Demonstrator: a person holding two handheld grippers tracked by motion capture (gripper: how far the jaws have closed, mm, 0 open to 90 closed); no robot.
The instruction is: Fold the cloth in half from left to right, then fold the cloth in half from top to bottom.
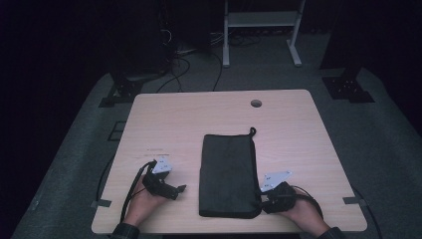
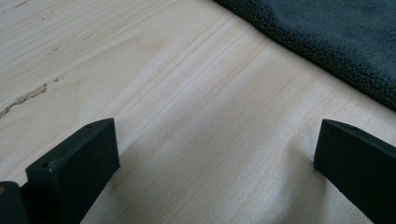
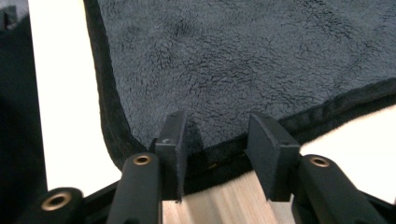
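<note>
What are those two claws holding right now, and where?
Nothing is held. The left gripper is wide open over bare table. The right gripper has open jaws straddling the dark towel's near hem, not yet closed.

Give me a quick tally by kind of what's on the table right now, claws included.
Dark fleece cloth, folded: 1
Handheld claws: 2, left claw open beside the cloth, right claw open at the cloth's edge
Total: 3
</note>
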